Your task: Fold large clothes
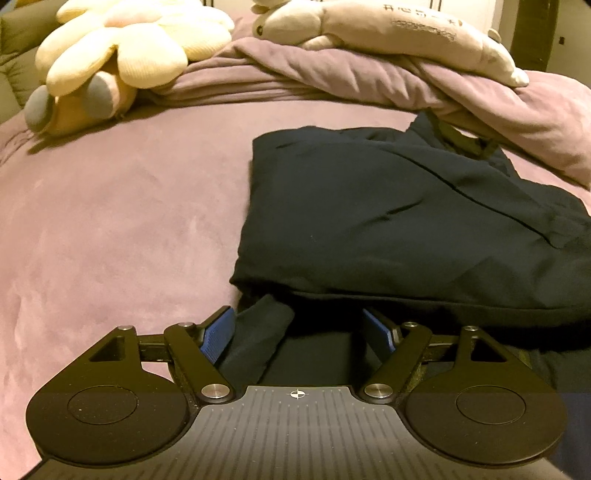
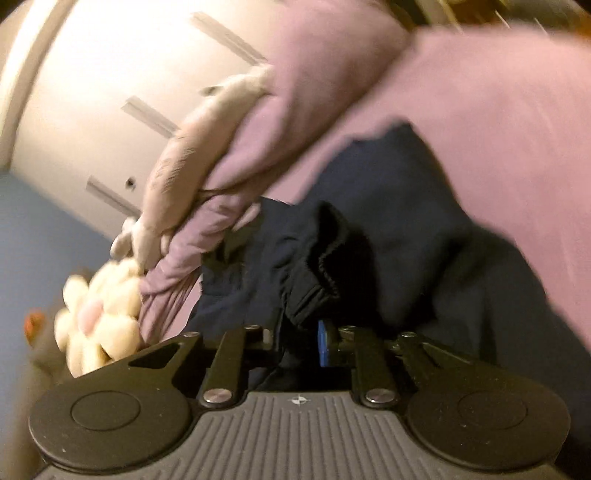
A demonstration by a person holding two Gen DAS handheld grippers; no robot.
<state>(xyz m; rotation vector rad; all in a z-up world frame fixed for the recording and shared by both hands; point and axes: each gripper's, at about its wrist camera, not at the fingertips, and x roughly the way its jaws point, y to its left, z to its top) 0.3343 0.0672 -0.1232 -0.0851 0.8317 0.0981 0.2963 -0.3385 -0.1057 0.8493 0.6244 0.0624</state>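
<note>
garment [image 1: 406,221] on bed [image 1: 110,229], plush toys [image 1: 129,48] behind

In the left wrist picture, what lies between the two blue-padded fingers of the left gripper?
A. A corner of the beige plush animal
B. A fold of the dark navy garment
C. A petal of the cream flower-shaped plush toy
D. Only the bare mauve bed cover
B: a fold of the dark navy garment hangs into the open gap of the left gripper, beside its left blue pad, on the mauve bed cover.

Dark print is seen on the cream plush toy [image 1: 391,26] in the left wrist view, upside down, too blurred to be read.
</note>
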